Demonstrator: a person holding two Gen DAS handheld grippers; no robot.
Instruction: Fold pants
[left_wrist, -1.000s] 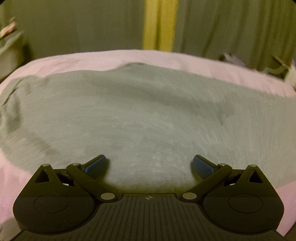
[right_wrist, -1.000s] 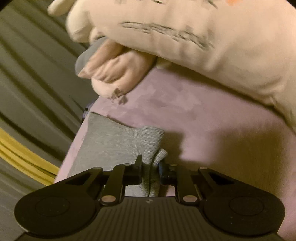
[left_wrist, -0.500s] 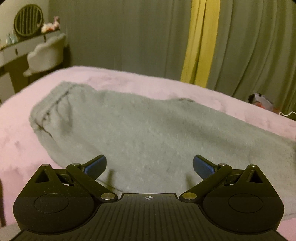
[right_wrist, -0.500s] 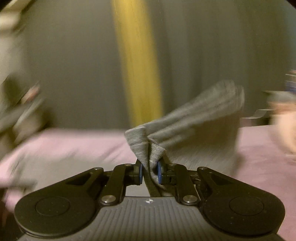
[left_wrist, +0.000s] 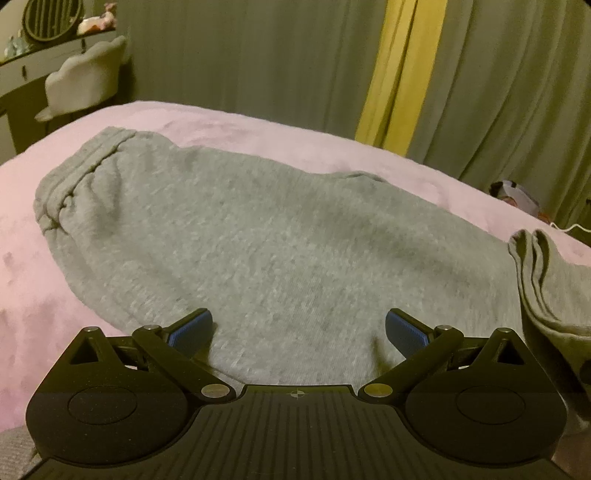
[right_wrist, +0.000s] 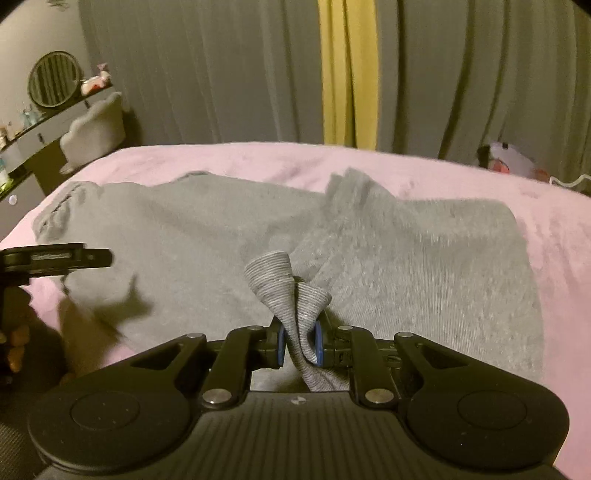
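Note:
Grey sweatpants (left_wrist: 258, 236) lie flat on a pink bed cover (left_wrist: 44, 280), waistband (left_wrist: 74, 184) at the left. My left gripper (left_wrist: 298, 330) hovers open over the near edge of the cloth, nothing between its blue pads. In the right wrist view my right gripper (right_wrist: 299, 341) is shut on the ribbed leg cuff (right_wrist: 284, 280), which bunches up between the pads. The leg (right_wrist: 406, 258) is doubled back over the pants (right_wrist: 184, 229). The lifted cuff end (left_wrist: 543, 273) shows at the right edge of the left wrist view. The left gripper's finger (right_wrist: 55, 258) pokes in at the left.
Grey curtains (left_wrist: 258, 62) with a yellow strip (left_wrist: 402, 74) hang behind the bed. A desk with a round mirror (right_wrist: 53, 83) and a pale chair (right_wrist: 94, 129) stands at the left. A small soft toy (right_wrist: 509, 158) and a white cable lie at the bed's far right.
My right gripper swung the cuff from the pillow end across the bed and folded the leg over the pants. The left gripper shifted slightly, with the waistband now in view.

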